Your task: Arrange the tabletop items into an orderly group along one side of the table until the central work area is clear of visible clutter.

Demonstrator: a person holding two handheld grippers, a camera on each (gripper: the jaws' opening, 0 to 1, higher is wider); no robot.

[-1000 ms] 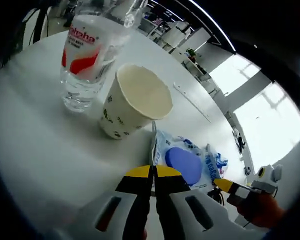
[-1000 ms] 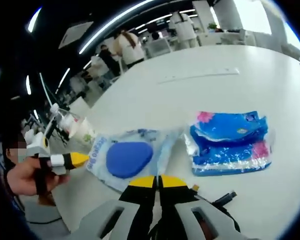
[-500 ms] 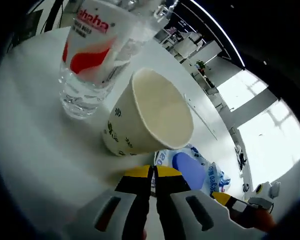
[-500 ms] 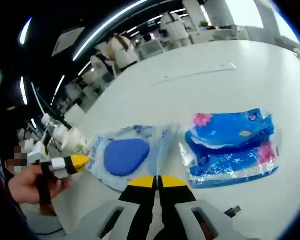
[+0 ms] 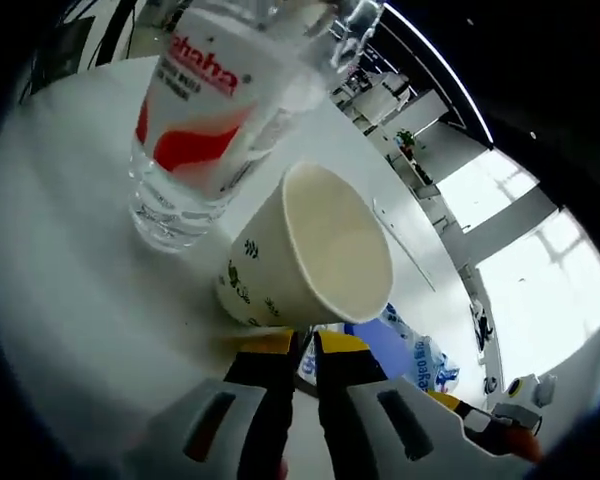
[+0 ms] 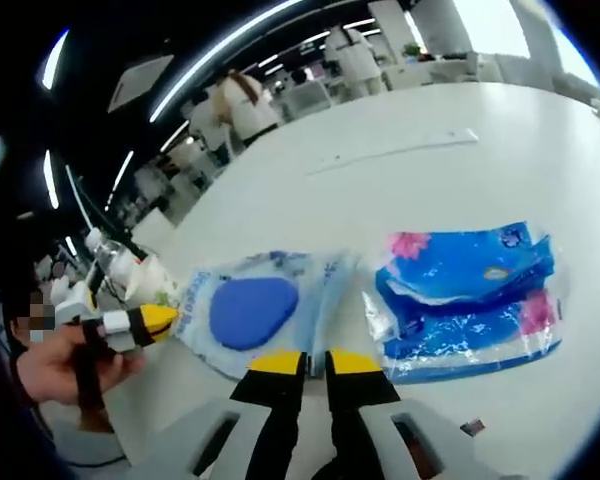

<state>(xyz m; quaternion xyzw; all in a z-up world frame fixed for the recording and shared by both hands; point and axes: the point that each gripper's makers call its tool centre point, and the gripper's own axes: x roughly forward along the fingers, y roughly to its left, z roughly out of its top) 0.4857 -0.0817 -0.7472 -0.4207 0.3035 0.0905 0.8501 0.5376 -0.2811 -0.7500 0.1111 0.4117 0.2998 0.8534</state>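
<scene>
1. Progress: partial. Water bottle (image 5: 212,110) and paper cup (image 5: 315,255) just beside each other near table (image 5: 50,290) edge; wet-wipe pack (image 6: 252,310) and blue tissue pack (image 6: 467,300) lying apart on open surface, not yet grouped.
2. Left gripper (image 5: 300,345): jaws slightly apart, empty, tips right at cup base; contact unclear.
3. Right gripper (image 6: 315,362): jaws slightly apart, empty, near wipe pack.
4. Cup: mouth facing camera; upright vs tilted can't tell. Bottle: upright, long axis vertical.
5. Wipe pack: flat, long axis approx. toward cup/bottle.
</scene>
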